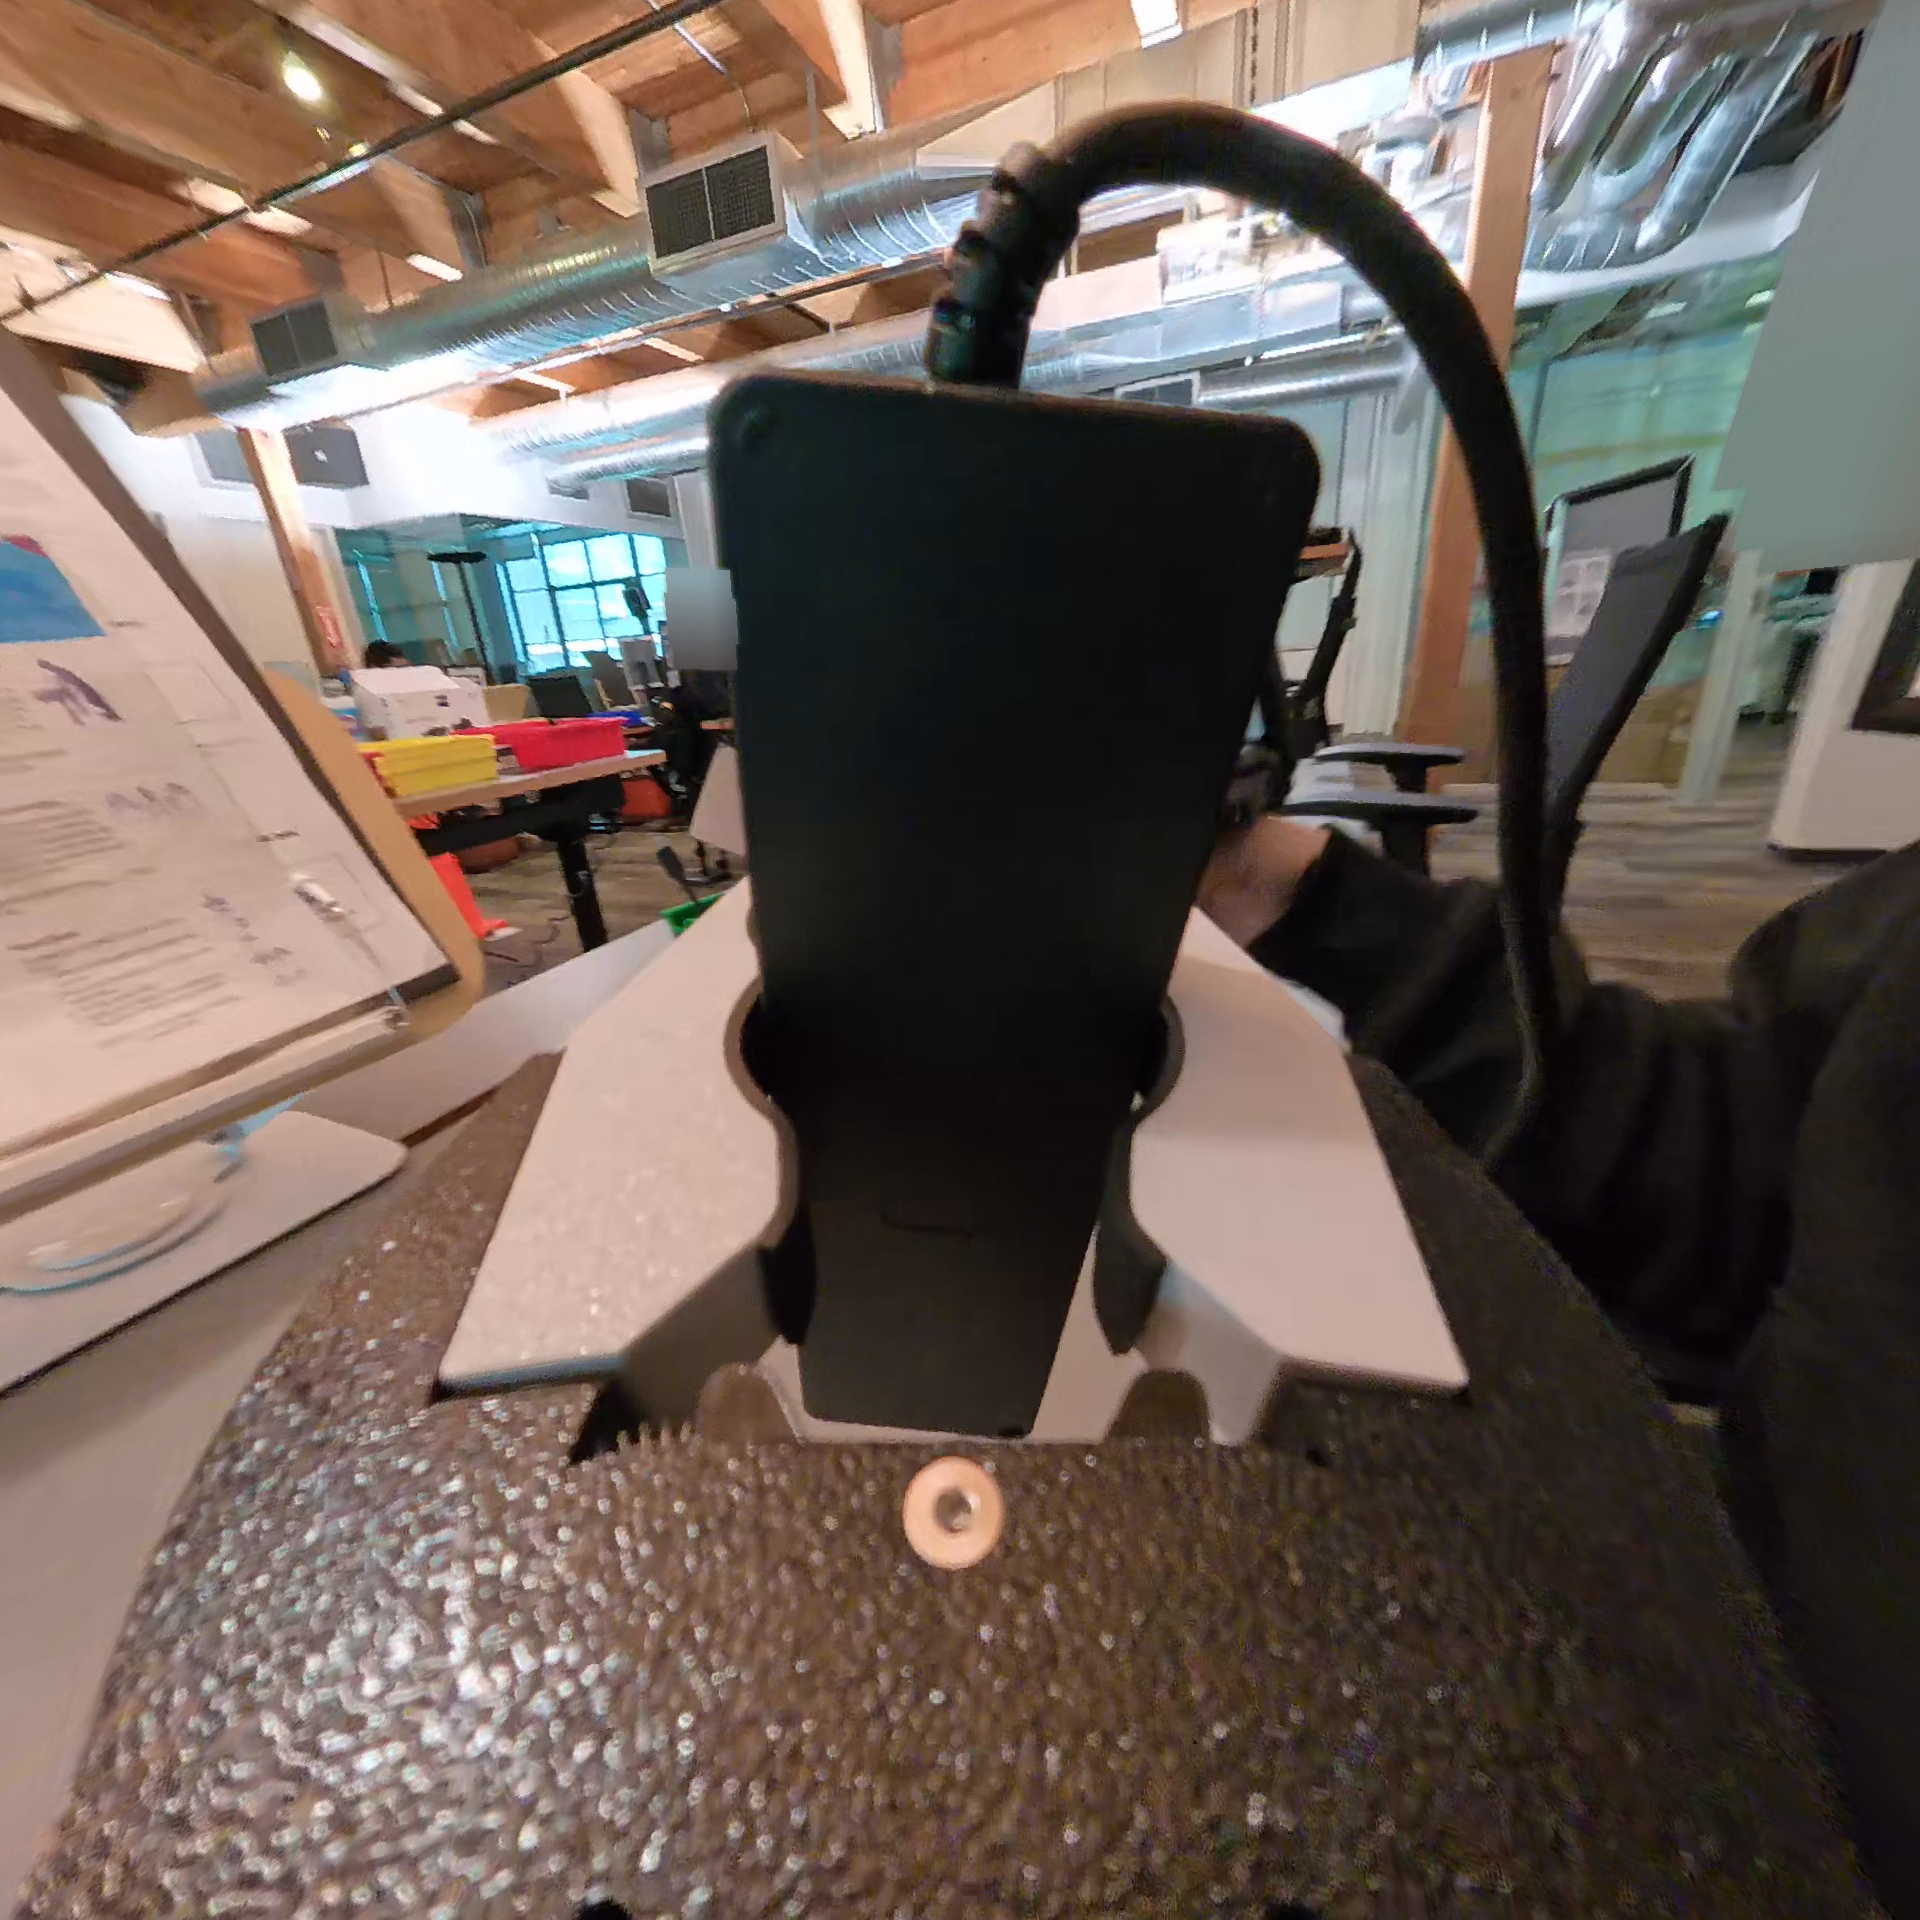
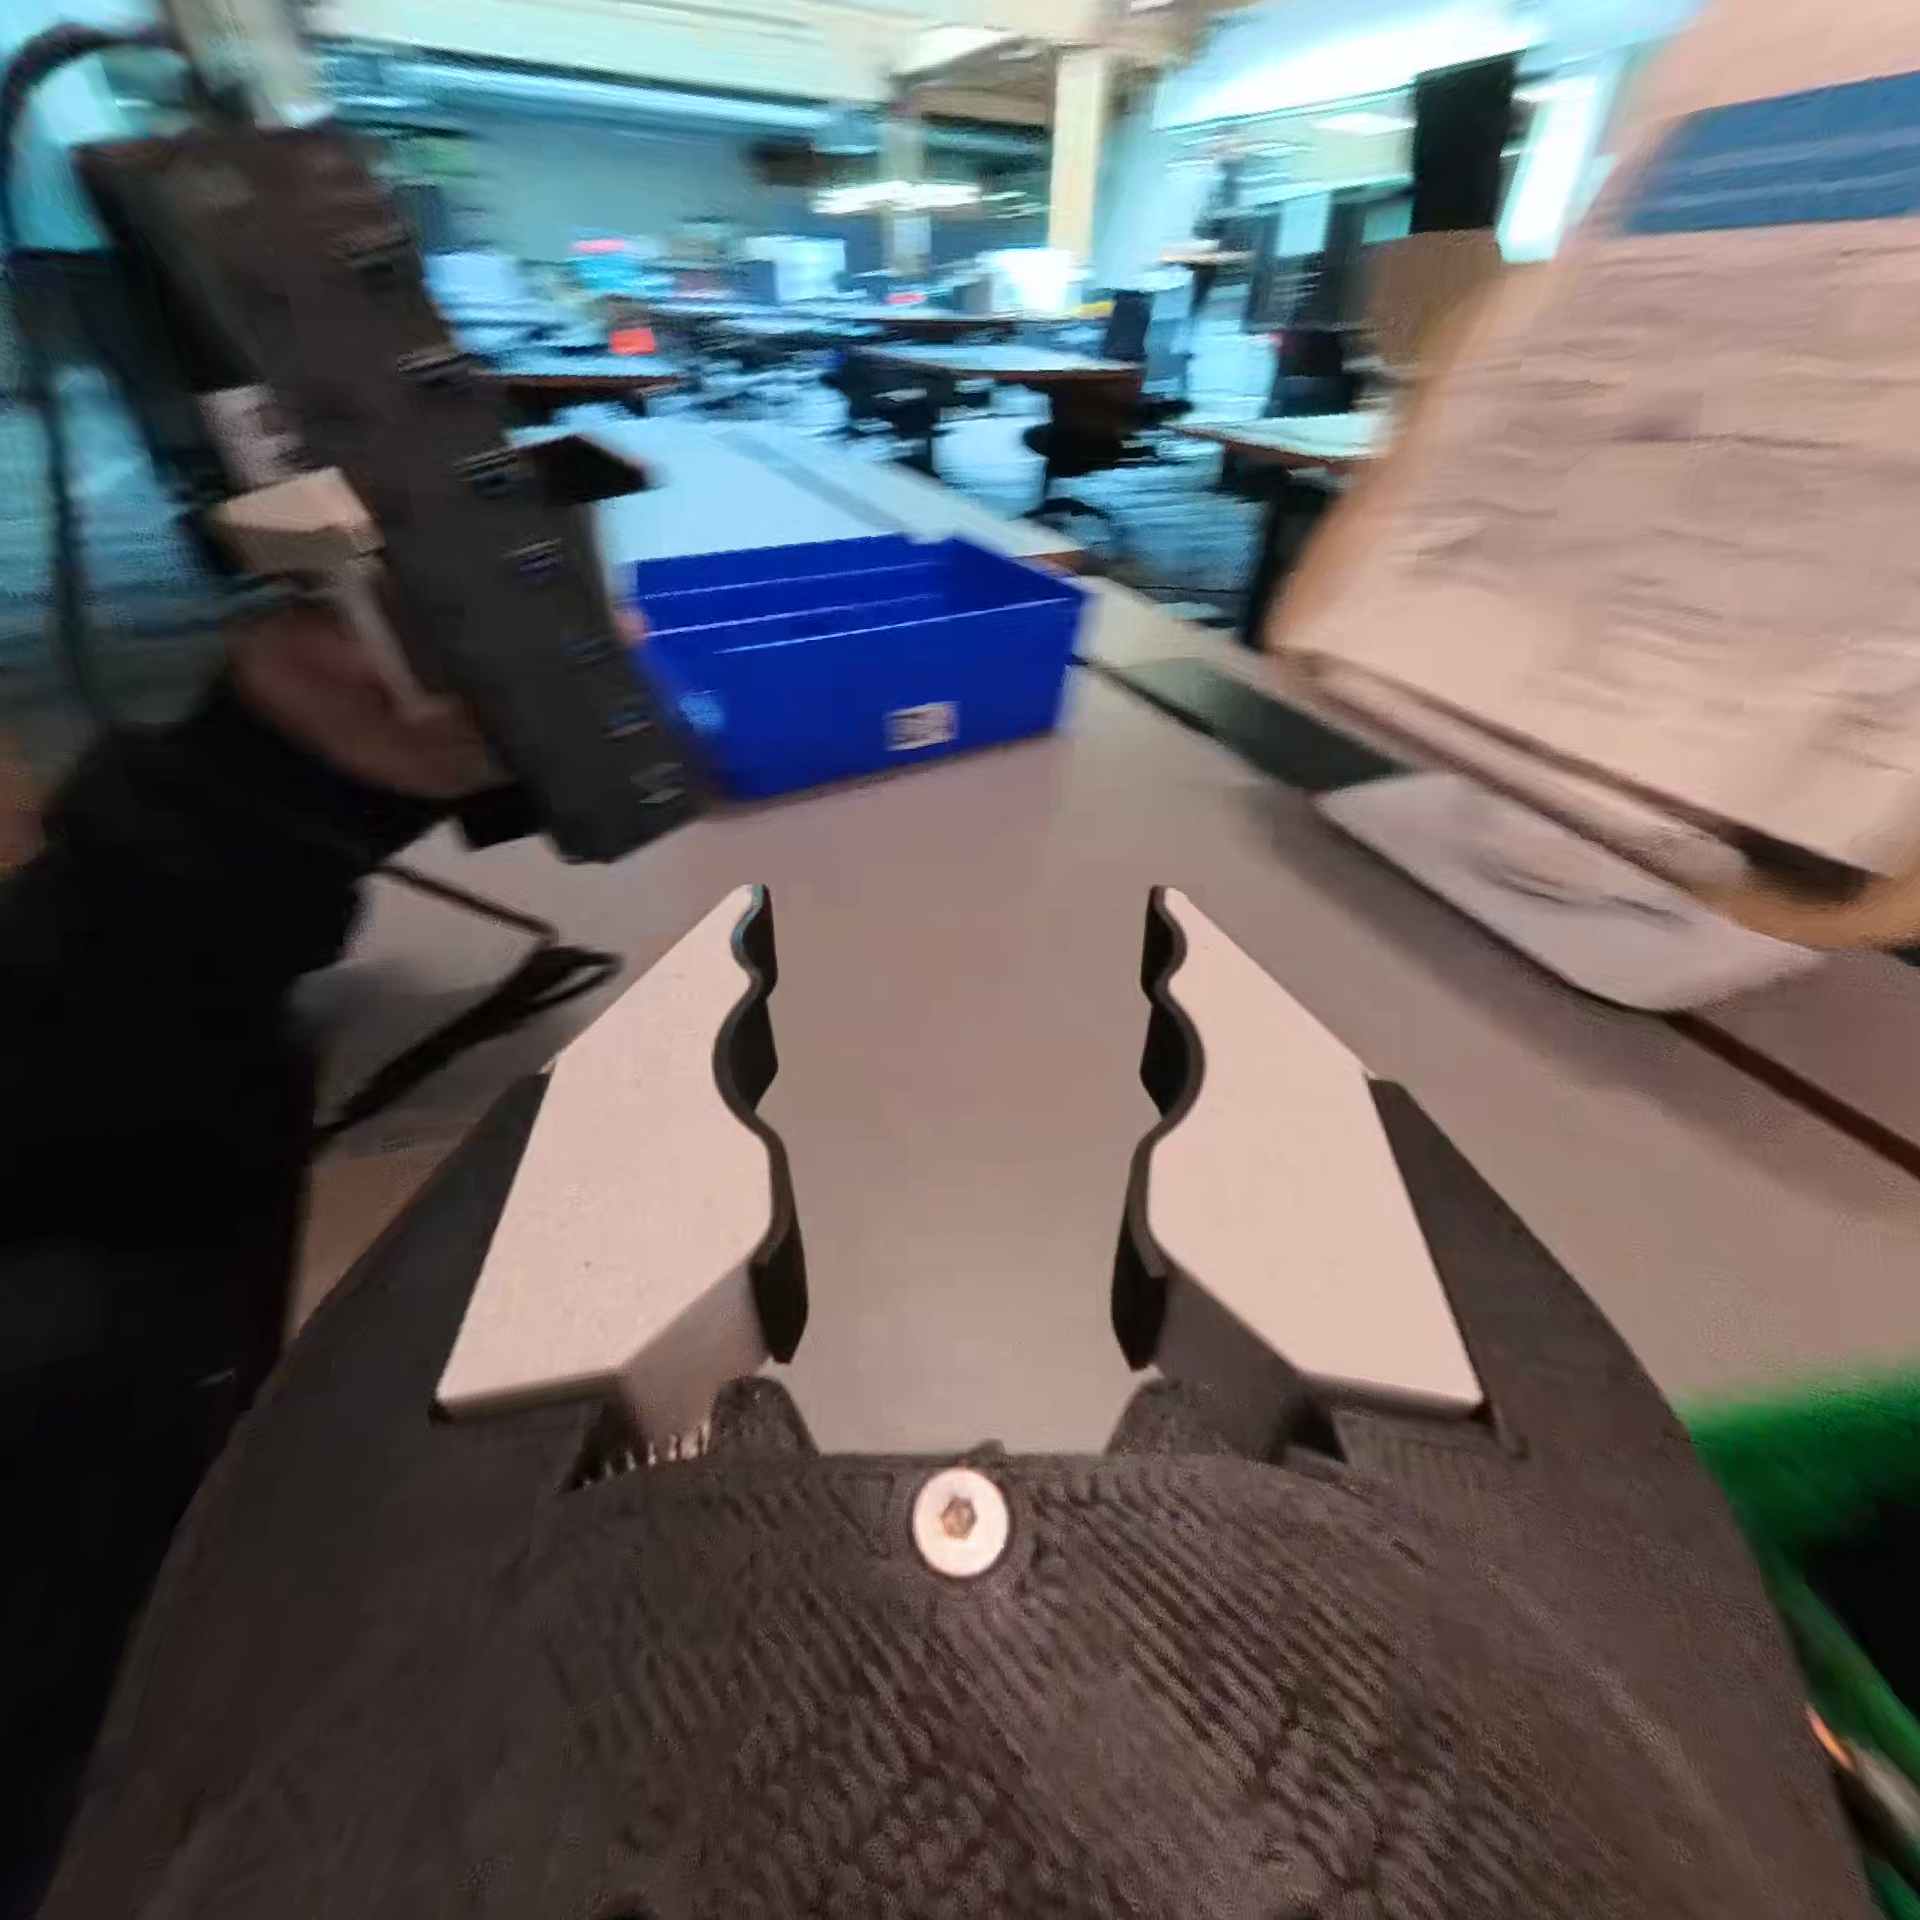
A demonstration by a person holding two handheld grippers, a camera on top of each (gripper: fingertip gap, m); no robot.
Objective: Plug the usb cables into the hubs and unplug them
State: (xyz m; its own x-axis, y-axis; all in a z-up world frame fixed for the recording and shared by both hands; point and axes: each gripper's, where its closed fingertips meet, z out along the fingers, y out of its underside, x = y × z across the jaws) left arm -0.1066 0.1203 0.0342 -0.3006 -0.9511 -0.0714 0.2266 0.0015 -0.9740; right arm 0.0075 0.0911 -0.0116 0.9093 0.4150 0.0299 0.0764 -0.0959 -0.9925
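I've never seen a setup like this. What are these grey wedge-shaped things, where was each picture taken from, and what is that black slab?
No robot here: a person holds a hand tool in each hand, and each tool ends in a two-fingered claw with a camera looking forward along its fingers. One picture comes from the left tool, the other from the right.

The left claw is closed on a black USB hub, a long slab held up in the air, with a thick black cable arching from its top. The right picture shows that same hub from the side, with a row of ports.

The right claw is open and holds nothing. It hovers over a grey table bearing a blue bin and a stand with printed pages.
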